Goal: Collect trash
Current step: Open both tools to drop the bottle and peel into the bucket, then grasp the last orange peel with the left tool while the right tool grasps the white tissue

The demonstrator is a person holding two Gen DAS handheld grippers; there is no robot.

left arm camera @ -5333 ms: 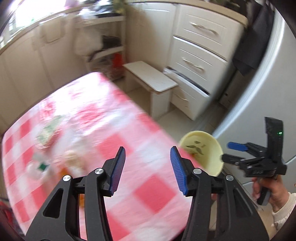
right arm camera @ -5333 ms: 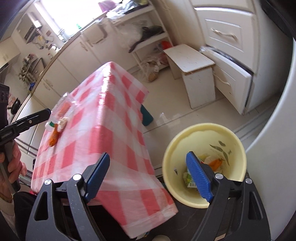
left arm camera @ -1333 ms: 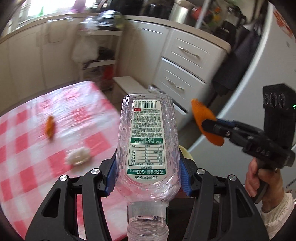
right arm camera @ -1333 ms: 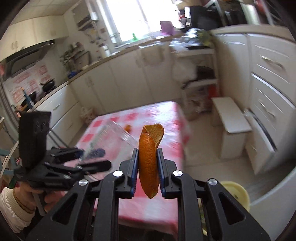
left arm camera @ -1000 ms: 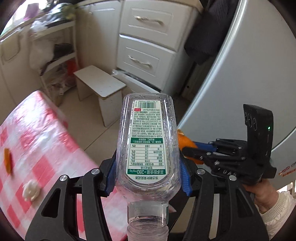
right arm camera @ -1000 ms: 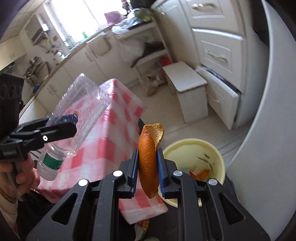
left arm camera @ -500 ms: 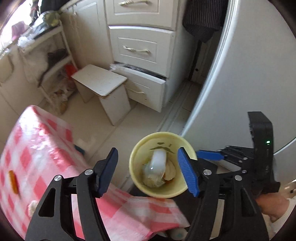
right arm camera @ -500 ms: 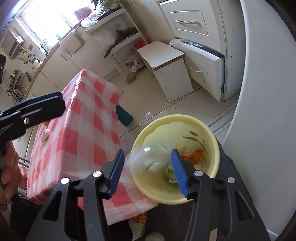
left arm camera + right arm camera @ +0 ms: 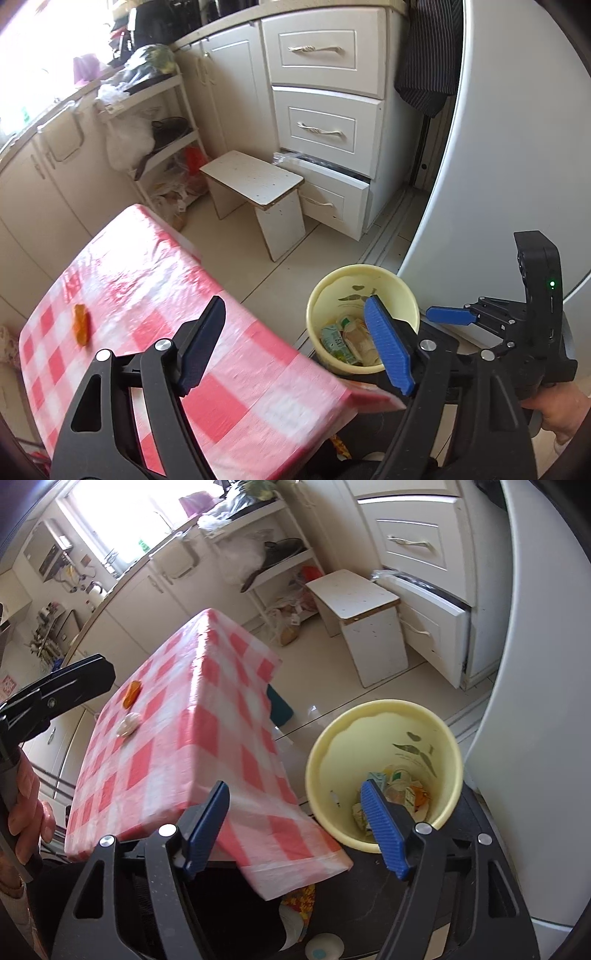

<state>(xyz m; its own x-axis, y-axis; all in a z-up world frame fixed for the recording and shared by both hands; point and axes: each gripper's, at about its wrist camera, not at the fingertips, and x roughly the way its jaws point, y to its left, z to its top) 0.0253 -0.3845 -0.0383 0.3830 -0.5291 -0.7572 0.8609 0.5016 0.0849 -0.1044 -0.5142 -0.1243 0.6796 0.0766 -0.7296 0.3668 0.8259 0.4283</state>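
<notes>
Left gripper (image 9: 295, 341): empty, jaws opening, nothing between the blue pads.
Right gripper (image 9: 295, 827): likewise empty, jaws opening; at 3 o'clock in the left wrist view.
Pale yellow round plastic bin (image 9: 384, 716): on the floor past the bench corner, holding cartons and scraps.
Bench with red-and-white checked cloth (image 9: 155, 295): carries the remaining trash.
Orange peel strip (image 9: 82, 325): at 9 o'clock of the left gripper, long axis running away from the camera; the left hand looks nearer.
Crumpled white paper wad (image 9: 128, 723): just beside the peel; seen only in the right wrist view.
</notes>
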